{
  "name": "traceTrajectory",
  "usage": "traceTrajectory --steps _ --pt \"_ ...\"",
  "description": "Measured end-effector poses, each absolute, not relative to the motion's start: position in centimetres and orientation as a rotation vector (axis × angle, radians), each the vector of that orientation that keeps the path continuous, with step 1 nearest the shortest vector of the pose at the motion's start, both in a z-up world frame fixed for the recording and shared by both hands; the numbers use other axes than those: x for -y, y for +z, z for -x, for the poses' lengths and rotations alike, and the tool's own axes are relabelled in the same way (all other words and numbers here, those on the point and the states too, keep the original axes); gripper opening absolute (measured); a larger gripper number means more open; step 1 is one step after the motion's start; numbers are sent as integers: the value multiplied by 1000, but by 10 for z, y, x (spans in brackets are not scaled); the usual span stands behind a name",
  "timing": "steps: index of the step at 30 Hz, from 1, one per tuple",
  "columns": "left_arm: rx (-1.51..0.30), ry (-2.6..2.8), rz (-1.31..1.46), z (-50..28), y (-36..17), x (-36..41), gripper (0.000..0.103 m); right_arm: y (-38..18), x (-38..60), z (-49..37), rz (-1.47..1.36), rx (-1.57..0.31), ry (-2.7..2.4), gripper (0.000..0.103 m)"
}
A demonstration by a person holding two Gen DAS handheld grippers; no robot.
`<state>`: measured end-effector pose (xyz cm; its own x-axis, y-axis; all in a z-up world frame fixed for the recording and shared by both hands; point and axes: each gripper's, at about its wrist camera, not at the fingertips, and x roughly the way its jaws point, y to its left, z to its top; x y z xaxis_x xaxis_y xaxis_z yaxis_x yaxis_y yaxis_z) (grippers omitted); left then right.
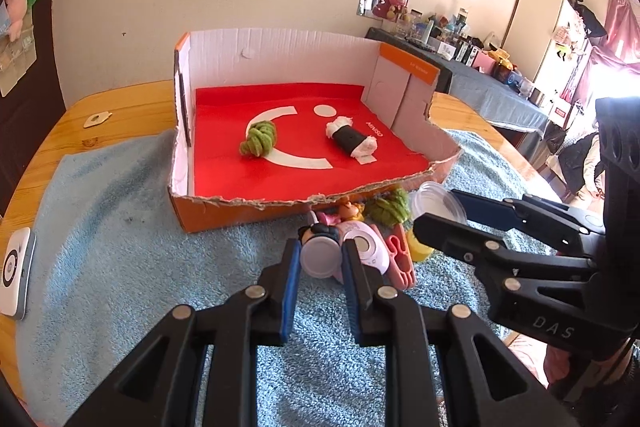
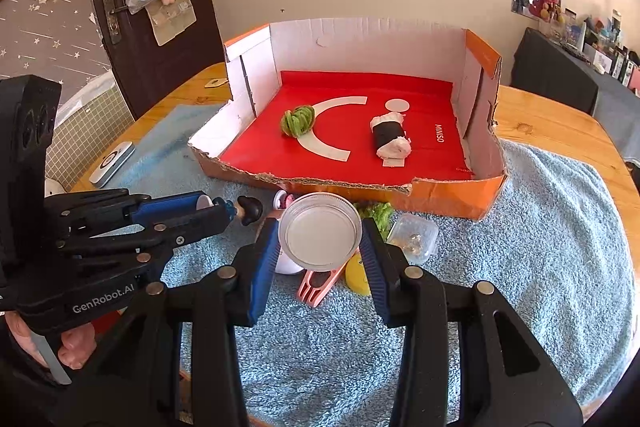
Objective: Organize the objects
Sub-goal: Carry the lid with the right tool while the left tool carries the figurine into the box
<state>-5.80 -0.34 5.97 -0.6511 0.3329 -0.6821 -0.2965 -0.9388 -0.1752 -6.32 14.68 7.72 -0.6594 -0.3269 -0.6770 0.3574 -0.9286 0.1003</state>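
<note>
The small objects [image 2: 340, 267] sit in a cluster at centre frame on a blue towel [image 2: 520, 247], just below the torn front edge of an orange cardboard box [image 2: 448, 195] on the wooden tabletop [image 2: 560, 115].

The left tongs [image 1: 320, 255] are closed on a small figurine [image 1: 320, 251]: the blue pads press its white round base from both sides, its dark-haired head pointing towards the box. In the right wrist view the figurine projects from the tongs tip at middle left.

The right tongs [image 2: 320, 247] are closed on a round clear container [image 2: 320, 237], the pads bearing on its rim at left and right.

Remaining on the towel: a pink clip [image 2: 320, 285], a yellow item [image 2: 358, 277], a green knotted bundle [image 2: 376, 213], a clear plastic case [image 2: 414, 237] and a pale lilac round item [image 1: 366, 247].

Inside the box, on a red liner [image 2: 360, 155], lie a second green knotted bundle [image 2: 298, 121] at left and a white roll with a black band [image 2: 390, 139] at right, well apart.

A white device [image 1: 16, 271] lies at the towel's left edge.
</note>
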Motion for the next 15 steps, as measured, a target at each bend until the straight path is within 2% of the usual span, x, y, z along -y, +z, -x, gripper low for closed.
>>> traceTrajectory --steps 15 --pt "65 2621 1002 72 86 1 21 93 -150 73 -1008 -47 -2566 39"
